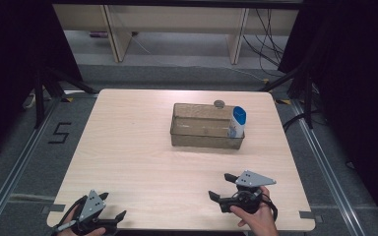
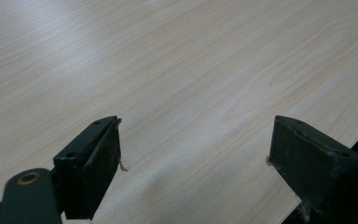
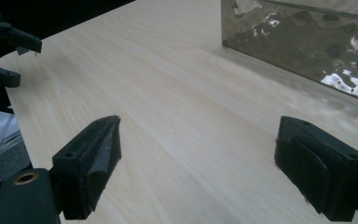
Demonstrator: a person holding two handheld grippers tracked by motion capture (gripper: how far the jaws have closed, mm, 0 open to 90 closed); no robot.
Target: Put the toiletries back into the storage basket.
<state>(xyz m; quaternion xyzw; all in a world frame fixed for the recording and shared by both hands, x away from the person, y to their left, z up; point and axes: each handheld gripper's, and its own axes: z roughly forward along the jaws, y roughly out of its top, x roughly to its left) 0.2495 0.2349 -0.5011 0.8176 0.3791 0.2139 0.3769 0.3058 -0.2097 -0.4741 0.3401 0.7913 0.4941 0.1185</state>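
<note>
Table: a square-cornered top (image 1: 142, 147) with rounded corners and a pale wood-grain laminate finish, matte, with fine lengthwise streaks; it stands on grey floor between metal rails.
Bin: a rectangular, open-topped container (image 1: 202, 136) of translucent smoky-brown plastic with thin walls, set right of centre on the far half of the table. In the right gripper view its wall (image 3: 307, 42) looks wavy and glossy with bright reflections.
Bottle: a white plastic bottle with a blue top (image 1: 237, 122), oval-shouldered, standing upright at the right end of the bin.
Round object: a small grey disc (image 1: 219, 103) at the far rim of the bin; its material cannot be told.
Left gripper: at the near left corner of the table (image 1: 112, 218), held in a hand (image 1: 86, 230), with a grey three-cornered plate on top. Jaws stand wide apart with nothing between them; in its own view the gripper (image 2: 193, 154) shows flat black blocky pads over bare laminate.
Right gripper: near the front edge, right of centre (image 1: 220, 186), gripped by a hand (image 1: 258, 219). Jaws are spread wide and hold nothing; in its own view the gripper (image 3: 198, 149) shows matte black, faintly textured pads, well short of the bin.
Floor marking: a black digit "5" (image 1: 59, 132) on the grey floor left of the table.
</note>
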